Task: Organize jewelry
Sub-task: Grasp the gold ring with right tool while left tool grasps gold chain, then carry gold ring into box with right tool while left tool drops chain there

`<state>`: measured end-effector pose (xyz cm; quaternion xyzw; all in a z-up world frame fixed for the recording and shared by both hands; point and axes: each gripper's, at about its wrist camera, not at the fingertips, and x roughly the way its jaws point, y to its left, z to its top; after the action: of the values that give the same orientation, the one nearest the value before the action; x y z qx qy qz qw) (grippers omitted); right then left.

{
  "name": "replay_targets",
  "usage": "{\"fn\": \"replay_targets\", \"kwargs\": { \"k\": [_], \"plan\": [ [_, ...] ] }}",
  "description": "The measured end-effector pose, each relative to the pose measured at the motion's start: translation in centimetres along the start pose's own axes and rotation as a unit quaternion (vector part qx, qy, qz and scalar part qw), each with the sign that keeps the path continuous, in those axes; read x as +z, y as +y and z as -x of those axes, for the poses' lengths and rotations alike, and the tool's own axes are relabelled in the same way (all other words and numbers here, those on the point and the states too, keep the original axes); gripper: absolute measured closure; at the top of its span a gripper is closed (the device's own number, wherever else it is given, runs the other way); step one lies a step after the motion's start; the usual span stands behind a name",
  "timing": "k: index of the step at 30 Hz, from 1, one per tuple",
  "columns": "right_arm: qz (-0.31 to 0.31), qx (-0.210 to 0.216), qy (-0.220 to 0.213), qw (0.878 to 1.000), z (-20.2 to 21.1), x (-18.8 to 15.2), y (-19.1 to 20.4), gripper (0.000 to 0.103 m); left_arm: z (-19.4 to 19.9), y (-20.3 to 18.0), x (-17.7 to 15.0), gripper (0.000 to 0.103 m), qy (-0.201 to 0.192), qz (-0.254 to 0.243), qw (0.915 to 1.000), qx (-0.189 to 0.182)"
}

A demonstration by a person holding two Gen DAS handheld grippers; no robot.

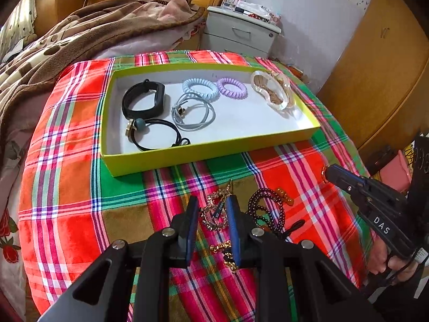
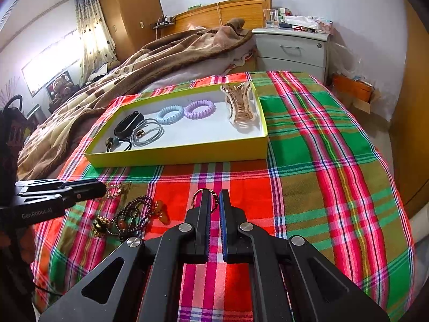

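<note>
Two grippers: right gripper point(image 2: 214, 201) nearly closed, pinching a ring point(image 2: 199, 197); left gripper point(image 1: 211, 210) open over gold chain point(image 1: 214, 214) on cloth point(image 1: 67, 161); chain limp, light, snaggy, so pinch a bunched section; tray point(image 1: 214, 147) beyond.

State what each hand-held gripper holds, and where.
Right hand-held gripper: shut on gold ring, pinched at its rim. Left hand-held gripper: open, holding nothing.

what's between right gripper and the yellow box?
Only bare plaid cloth lies between the right gripper, shut on a ring, and the yellow box; right wrist view.
</note>
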<state>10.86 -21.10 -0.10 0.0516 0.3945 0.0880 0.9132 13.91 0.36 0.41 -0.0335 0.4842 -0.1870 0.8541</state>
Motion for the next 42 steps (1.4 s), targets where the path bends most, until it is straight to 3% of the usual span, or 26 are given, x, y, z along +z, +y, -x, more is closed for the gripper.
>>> {"fn": "replay_targets", "kwargs": {
  "k": [19, 29, 42],
  "plan": [
    [0.002, -0.005, -0.019, 1.0, 0.8, 1.5, 0.3, 0.097, 2.3, 0.7, 1.5, 0.084, -0.032, 0.009, 0.9995, 0.0],
    [0.015, -0.003, -0.029, 0.999, -0.2, 4.6, 1.5, 0.097, 2.6, 1.4, 5.0, 0.084, -0.057, 0.011, 0.9983, -0.001],
    [0.021, -0.002, -0.004, 1.0, -5.5, 7.8, 2.3, 0.097, -0.4, 1.8, 10.5, 0.084, -0.064, 0.015, 0.9978, -0.012]
  ]
}}
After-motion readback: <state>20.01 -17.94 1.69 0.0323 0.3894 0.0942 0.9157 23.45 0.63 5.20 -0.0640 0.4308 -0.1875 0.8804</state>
